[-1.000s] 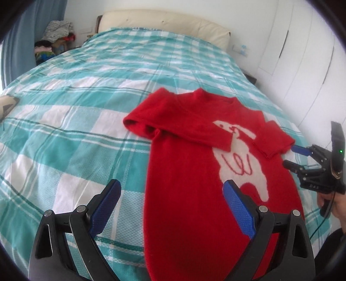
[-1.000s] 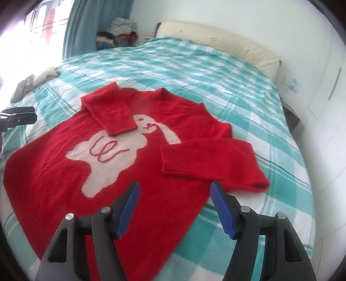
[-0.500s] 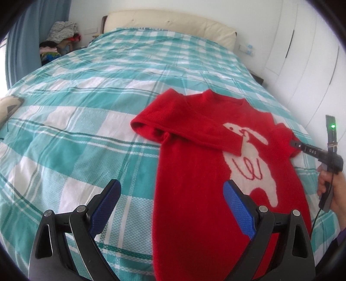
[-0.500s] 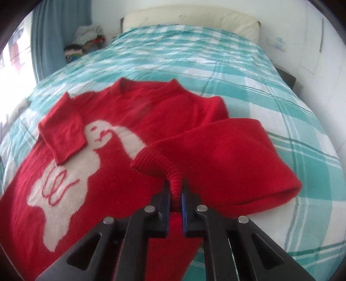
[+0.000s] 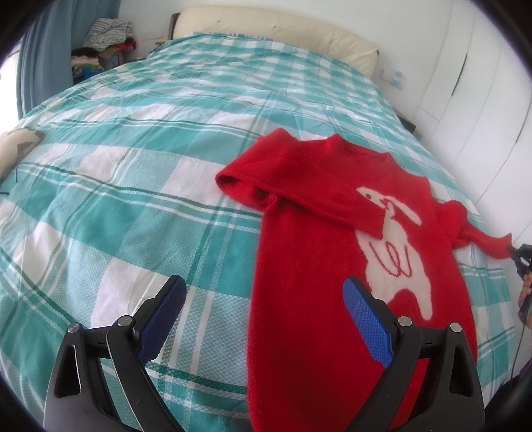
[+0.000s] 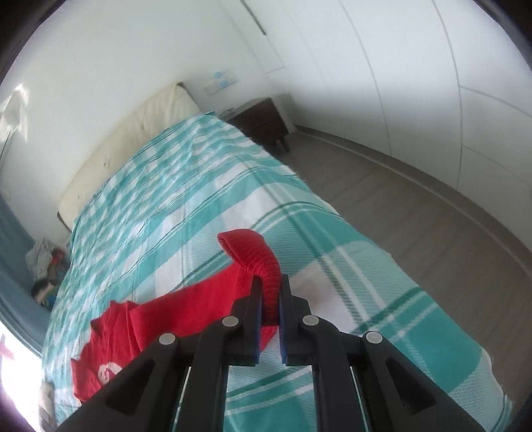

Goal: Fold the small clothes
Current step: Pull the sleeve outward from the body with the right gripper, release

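Note:
A small red sweater with a white animal on its chest lies face up on the bed. One sleeve is folded across its chest. The other sleeve is stretched out sideways toward the bed's right edge. My right gripper is shut on that sleeve's ribbed cuff, holding it just above the cover; the same gripper shows at the far right of the left wrist view. My left gripper hovers open over the sweater's lower left edge, with nothing between its fingers.
The bed has a teal and white checked cover and a cream headboard. A pile of clothes sits at the far left corner. A dark nightstand, wood floor and white wardrobe doors lie beyond the right edge.
My right gripper shut on the folded sleeve's cuff, then pulled it out sideways toward the bed's right edge while rolling. The sleeve is now unfolded and stretched. The left gripper barely moved.

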`<state>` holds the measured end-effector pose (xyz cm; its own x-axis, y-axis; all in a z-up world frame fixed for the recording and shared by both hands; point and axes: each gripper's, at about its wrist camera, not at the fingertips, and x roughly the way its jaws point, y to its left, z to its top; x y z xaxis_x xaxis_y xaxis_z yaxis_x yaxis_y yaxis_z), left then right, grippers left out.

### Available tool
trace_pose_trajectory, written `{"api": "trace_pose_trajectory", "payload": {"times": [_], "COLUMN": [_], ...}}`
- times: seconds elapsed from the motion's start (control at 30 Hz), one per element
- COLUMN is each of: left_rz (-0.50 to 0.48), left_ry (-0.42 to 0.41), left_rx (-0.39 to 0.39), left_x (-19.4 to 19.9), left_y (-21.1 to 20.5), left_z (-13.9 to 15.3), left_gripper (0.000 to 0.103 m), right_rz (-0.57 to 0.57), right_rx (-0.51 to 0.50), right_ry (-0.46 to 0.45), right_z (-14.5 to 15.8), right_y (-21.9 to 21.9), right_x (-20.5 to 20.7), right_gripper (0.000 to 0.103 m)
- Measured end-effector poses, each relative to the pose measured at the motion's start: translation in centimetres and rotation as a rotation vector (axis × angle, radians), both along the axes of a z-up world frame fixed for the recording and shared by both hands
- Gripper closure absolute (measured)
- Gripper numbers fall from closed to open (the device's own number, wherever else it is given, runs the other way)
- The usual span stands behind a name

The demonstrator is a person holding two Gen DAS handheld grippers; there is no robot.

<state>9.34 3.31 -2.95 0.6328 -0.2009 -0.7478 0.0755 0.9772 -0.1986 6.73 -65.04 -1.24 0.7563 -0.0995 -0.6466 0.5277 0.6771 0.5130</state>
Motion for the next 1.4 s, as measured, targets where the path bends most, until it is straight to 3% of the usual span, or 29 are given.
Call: {"api": "trace_pose_trajectory", "payload": {"times": [0.13, 0.23, 0.3, 0.37, 0.47, 0.6, 0.77, 0.87, 1.0, 1.23, 1.37, 1.4], "left_rz": [-0.007, -0.017, -0.019, -0.018, -0.018, -0.017, -0.008, -0.001, -0.001, -0.018, -0.026, -0.033], "left_ry": [0.003, 0.001, 0.005, 0.012, 0.012, 0.008, 0.008, 0.013, 0.015, 0.001, -0.098, -0.13], "left_rx": [0.01, 0.029, 0.032, 0.029, 0.027, 0.034, 0.045, 0.045, 0.05, 0.097, 0.12, 0.118], "left_x": [-0.2, -0.3, -0.3, -0.3, -0.3, -0.4, -0.4, -0.4, -0.4, -0.9, -1.3, -1.0], "left_y": [-0.3, -0.6, -0.6, -0.5, -0.4, -0.4, -0.2, 0.0, 0.0, -0.5, -0.2, -0.2], "left_z": [-0.2, -0.2, -0.3, -0.3, -0.3, -0.3, -0.3, -0.4, -0.5, -0.1, 3.0, 4.1], "left_gripper": [0.007, 0.007, 0.007, 0.007, 0.007, 0.007, 0.007, 0.007, 0.007, 0.007, 0.007, 0.006], "right_rz": [-0.114, -0.163, -0.148, -0.155, -0.163, -0.146, -0.165, -0.145, -0.178, -0.388, -0.327, -0.291], "right_rx": [0.11, 0.155, 0.113, 0.083, 0.145, 0.09, 0.128, 0.114, 0.171, 0.099, 0.012, -0.01], "right_ry": [0.049, 0.014, 0.023, 0.09, 0.156, 0.199, 0.23, 0.232, 0.184, 0.264, 0.144, 0.105], "right_z": [-2.2, -2.2, -1.5, -2.2, -4.8, -5.0, -6.4, -6.1, -6.1, -4.5, -0.2, 0.8], "right_y": [-3.0, -4.0, -4.1, -4.1, -4.8, -4.8, -5.3, -5.1, -6.1, -7.4, -4.7, -3.4], "right_x": [-2.4, -4.1, -4.5, -4.5, -4.7, -4.5, -4.7, -4.5, -6.1, -10.6, -11.4, -11.3], "right_gripper": [0.095, 0.095, 0.096, 0.096, 0.096, 0.096, 0.097, 0.096, 0.092, 0.087, 0.083, 0.078]}}
